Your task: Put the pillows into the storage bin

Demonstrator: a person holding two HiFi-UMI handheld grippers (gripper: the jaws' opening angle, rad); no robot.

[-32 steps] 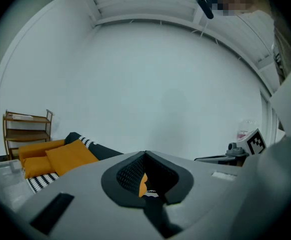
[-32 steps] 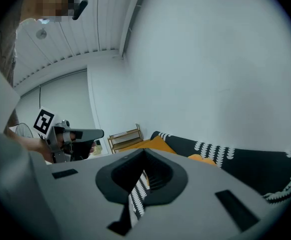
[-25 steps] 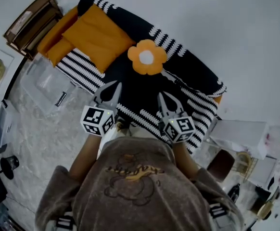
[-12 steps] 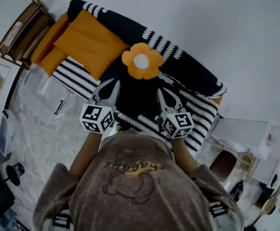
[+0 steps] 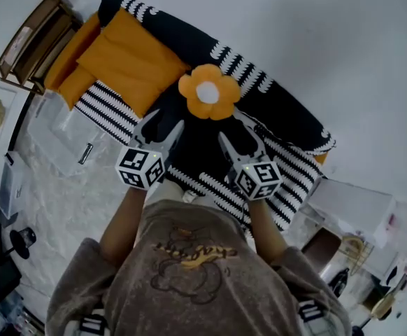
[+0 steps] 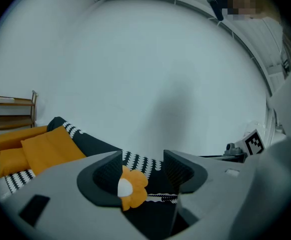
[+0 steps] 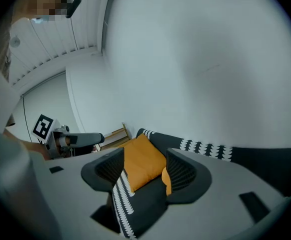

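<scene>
Your left gripper (image 5: 163, 122) and right gripper (image 5: 236, 130) sit mid-frame, fingers (image 6: 103, 176) just spreading apart with nothing between them, below the flower pillow (image 5: 208, 92) on the striped cover (image 5: 282, 110).

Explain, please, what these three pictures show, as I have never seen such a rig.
A person holds a two-jaw gripper in each hand: the left gripper and the right gripper; the marker cubes belong to them. The top-down picture comes from a head camera; the other two from cameras riding on the grippers. On the striped cover lie orange pillows and a flower-shaped cushion; a clear storage bin stands on the floor beside it. Both grippers' jaws have just been opening and hold nothing.
</scene>
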